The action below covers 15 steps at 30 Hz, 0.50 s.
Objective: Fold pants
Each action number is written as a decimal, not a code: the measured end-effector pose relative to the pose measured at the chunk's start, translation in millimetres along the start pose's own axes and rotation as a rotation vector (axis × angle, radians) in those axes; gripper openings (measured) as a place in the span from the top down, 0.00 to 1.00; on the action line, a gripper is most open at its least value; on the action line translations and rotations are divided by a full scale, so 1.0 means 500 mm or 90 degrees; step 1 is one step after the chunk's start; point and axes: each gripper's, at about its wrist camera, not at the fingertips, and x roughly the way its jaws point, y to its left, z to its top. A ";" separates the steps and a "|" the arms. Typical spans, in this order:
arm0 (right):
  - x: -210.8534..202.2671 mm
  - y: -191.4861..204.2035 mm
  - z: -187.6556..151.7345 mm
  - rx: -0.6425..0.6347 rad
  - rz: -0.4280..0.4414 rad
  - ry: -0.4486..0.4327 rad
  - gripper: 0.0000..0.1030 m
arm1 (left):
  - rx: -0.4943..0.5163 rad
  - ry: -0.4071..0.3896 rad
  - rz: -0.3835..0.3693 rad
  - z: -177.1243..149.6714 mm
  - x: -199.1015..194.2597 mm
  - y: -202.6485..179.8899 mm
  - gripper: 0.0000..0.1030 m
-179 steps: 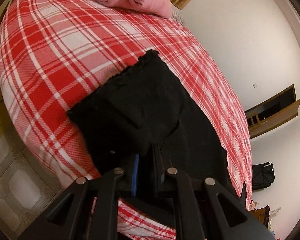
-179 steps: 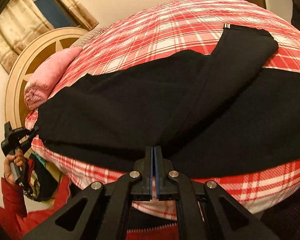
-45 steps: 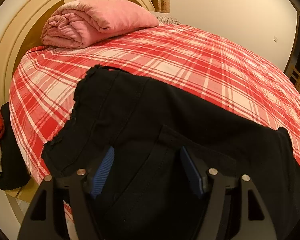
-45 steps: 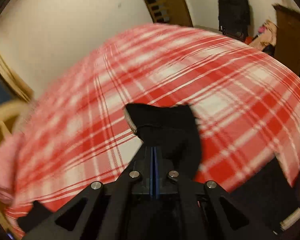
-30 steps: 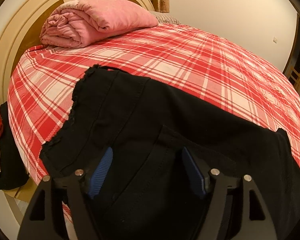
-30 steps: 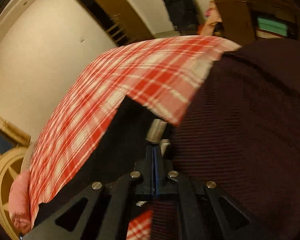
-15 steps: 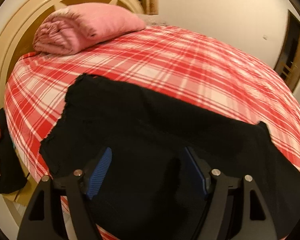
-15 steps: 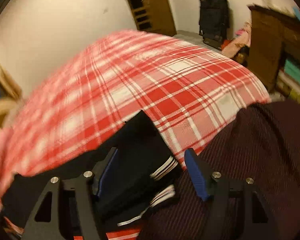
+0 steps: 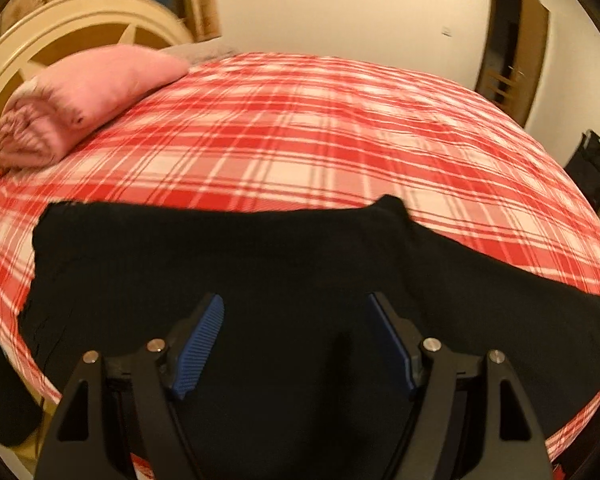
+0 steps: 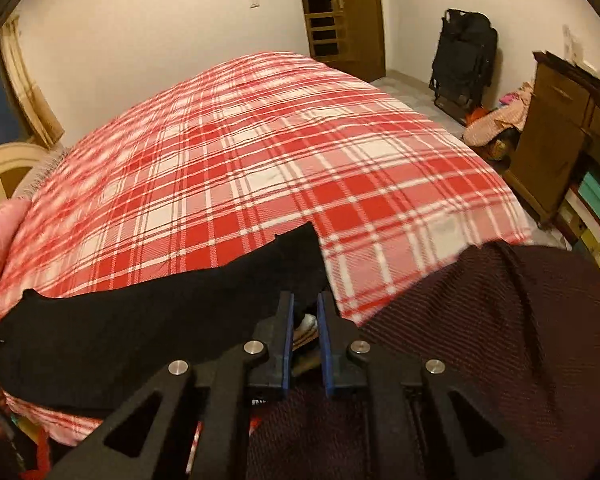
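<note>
the black fabric pants (image 9: 228, 264) lie along the near edge of the red-and-white plaid bed (image 9: 300, 128). the left tool (image 9: 296, 334) hangs wide above them; the right tool (image 10: 304, 320) has just been closing, now narrow around their striped cuff.

The left gripper (image 9: 296, 340) is angled downward over the near edge of the bed, its jaws spread wide, the blue pads (image 9: 198, 346) standing apart with nothing pinched between them. The right gripper (image 10: 305, 320) is likewise pitched downward at the near edge, by the foot corner; its jaws have just been closing and are drawn nearly together, the blue pads (image 10: 287, 344) pressed on a bunched, white-striped hem of the black pants (image 10: 140, 320). Beside it, a dark ribbed sleeve (image 10: 480, 340) is seen.
</note>
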 end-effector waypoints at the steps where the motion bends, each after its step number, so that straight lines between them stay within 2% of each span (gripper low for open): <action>1: 0.008 -0.015 -0.012 -0.010 -0.049 0.014 0.89 | 0.006 0.000 -0.004 0.001 0.000 -0.007 0.26; 3: 0.027 -0.036 -0.025 -0.020 -0.137 0.039 0.89 | 0.012 0.004 -0.016 0.002 0.001 -0.017 0.26; 4: 0.028 -0.052 -0.031 -0.009 -0.195 0.036 0.88 | 0.015 0.007 -0.022 0.002 0.003 -0.023 0.26; 5: 0.020 -0.056 -0.032 -0.002 -0.216 0.020 0.88 | 0.020 0.008 -0.027 0.002 0.003 -0.028 0.26; 6: 0.007 -0.052 -0.032 0.001 -0.209 -0.006 0.88 | 0.025 0.007 -0.031 0.003 0.002 -0.033 0.26; 7: -0.011 -0.031 -0.028 0.000 -0.157 -0.042 0.88 | 0.034 0.003 -0.033 0.004 -0.001 -0.041 0.26; 9: -0.018 0.013 -0.018 -0.018 -0.069 -0.057 0.88 | 0.046 -0.004 -0.036 0.005 -0.006 -0.054 0.26; 11: 0.000 0.084 -0.009 -0.074 0.010 -0.039 0.88 | 0.056 -0.005 -0.041 0.006 -0.009 -0.070 0.26; 15: 0.074 0.183 -0.023 -0.132 0.049 0.013 0.88 | 0.062 0.001 -0.070 -0.002 -0.009 -0.102 0.26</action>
